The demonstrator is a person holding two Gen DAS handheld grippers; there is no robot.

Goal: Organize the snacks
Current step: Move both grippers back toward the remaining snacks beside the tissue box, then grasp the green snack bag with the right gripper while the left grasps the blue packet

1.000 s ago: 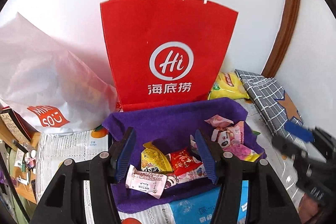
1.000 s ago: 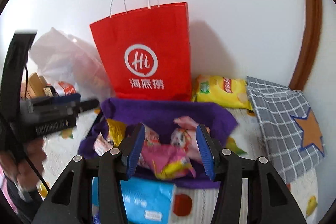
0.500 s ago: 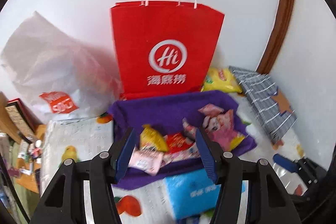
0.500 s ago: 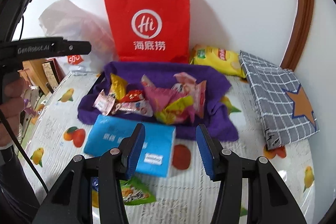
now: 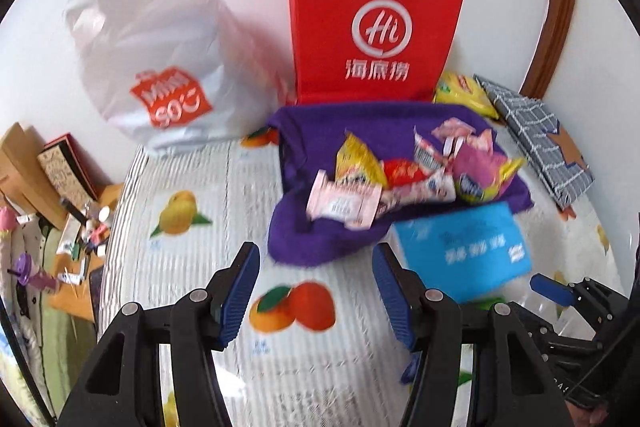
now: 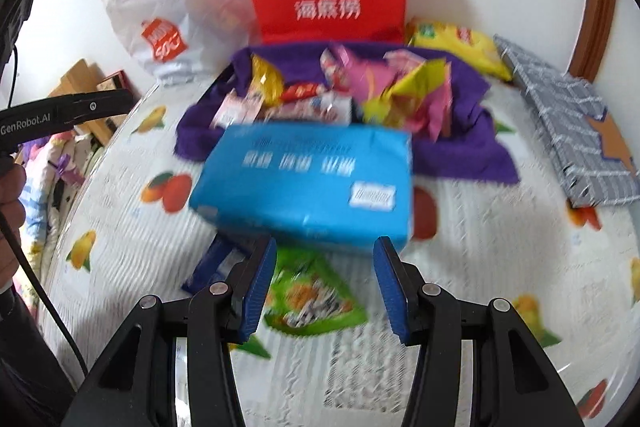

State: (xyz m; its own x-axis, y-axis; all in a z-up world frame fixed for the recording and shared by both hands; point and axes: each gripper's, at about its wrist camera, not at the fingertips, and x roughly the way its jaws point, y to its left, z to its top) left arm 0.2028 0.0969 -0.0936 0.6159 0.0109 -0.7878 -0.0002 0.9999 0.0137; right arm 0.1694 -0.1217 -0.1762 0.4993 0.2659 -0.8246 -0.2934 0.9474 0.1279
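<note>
Both tongs stood spread with nothing between their pads. The right tongs (image 6: pixel 324 281) hung over a green snack packet (image 6: pixel 314 297) lying flat on the fruit-print cloth (image 6: pixel 500 267), with a blue pack (image 6: pixel 308 183) just beyond their tips. The left tongs (image 5: pixel 316 291) hovered above bare cloth, apart from the snacks (image 5: pixel 400 179) heaped on a purple towel (image 5: pixel 316 147) further ahead and to the right. Behind stood a red paper bag (image 5: pixel 372 23).
</note>
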